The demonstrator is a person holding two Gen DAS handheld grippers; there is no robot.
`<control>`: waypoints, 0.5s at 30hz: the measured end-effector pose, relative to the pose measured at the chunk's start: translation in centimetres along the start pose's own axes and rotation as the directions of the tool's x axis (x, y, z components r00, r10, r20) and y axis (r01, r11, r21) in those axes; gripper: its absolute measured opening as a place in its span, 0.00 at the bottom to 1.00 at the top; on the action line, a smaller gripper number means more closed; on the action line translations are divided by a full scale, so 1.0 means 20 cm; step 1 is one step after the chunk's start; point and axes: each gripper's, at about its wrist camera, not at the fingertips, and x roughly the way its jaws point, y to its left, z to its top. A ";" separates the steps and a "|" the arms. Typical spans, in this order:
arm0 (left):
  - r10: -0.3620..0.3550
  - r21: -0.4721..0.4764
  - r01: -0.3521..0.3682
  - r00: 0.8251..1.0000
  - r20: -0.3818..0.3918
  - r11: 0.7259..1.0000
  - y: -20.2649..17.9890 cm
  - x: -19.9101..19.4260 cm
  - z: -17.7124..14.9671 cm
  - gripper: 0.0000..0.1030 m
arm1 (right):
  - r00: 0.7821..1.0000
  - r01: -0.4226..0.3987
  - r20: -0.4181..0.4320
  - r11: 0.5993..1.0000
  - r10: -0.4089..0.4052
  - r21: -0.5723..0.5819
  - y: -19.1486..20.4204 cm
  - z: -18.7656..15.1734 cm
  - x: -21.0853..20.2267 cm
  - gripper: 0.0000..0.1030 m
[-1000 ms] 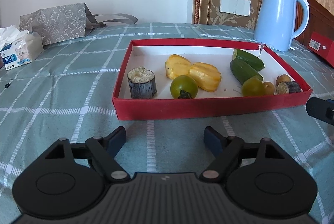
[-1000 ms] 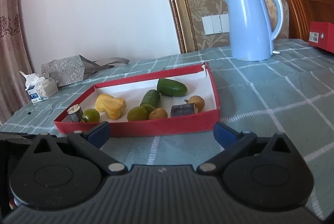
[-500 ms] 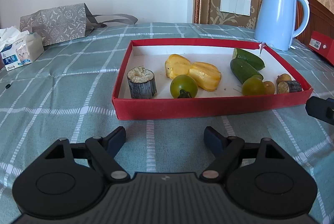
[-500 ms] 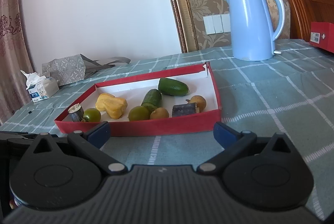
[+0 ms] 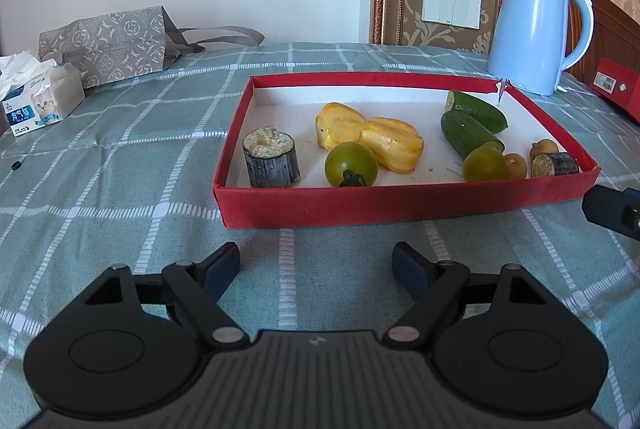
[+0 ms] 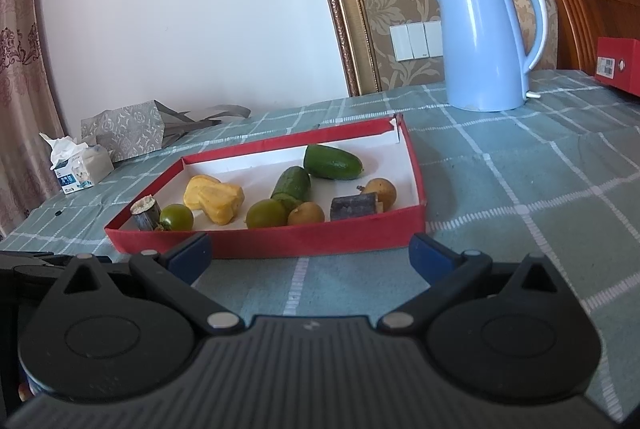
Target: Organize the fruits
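Note:
A shallow red tray (image 5: 400, 203) (image 6: 280, 241) lies on the checked tablecloth. It holds a sugarcane stub (image 5: 271, 162), two yellow jackfruit pieces (image 5: 368, 137), two green tomatoes (image 5: 351, 164) (image 5: 484, 164), two cucumber halves (image 5: 470, 131), two small brown fruits (image 5: 515, 166) and a dark cane piece (image 5: 555, 165). My left gripper (image 5: 316, 263) is open and empty, just short of the tray's near wall. My right gripper (image 6: 310, 255) is open and empty at the tray's near right corner; one of its fingers (image 5: 612, 211) shows in the left wrist view.
A light blue kettle (image 5: 536, 29) (image 6: 486, 39) stands behind the tray's far right corner. A tissue pack (image 5: 38, 101) and a grey patterned bag (image 5: 106, 45) sit at the far left. A red box (image 5: 614, 89) lies at the right by a wooden headboard.
The right gripper has edged slightly forward and up toward the tray. The left gripper has barely moved. Both stay open.

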 end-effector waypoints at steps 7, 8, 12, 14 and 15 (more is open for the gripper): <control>0.000 0.000 0.000 1.000 0.000 1.000 0.00 0.00 0.00 0.81 | 1.000 -0.001 -0.003 1.000 0.001 -0.001 0.00 0.00 0.00 1.00; 0.000 0.001 0.000 1.000 0.000 1.000 0.00 0.00 0.00 0.81 | 1.000 0.000 -0.003 1.000 0.000 -0.001 0.00 0.00 0.00 1.00; 0.000 0.001 0.000 1.000 0.000 1.000 0.00 0.00 0.00 0.81 | 1.000 -0.001 -0.004 1.000 0.001 -0.001 0.00 0.00 0.00 1.00; 0.000 0.001 0.000 1.000 0.000 1.000 0.00 0.00 0.00 0.81 | 1.000 -0.001 -0.004 1.000 0.001 0.000 0.00 0.00 0.01 1.00; 0.000 0.001 0.000 1.000 0.000 1.000 0.00 0.00 0.00 0.81 | 1.000 -0.001 -0.004 1.000 0.001 0.000 0.00 0.00 0.01 1.00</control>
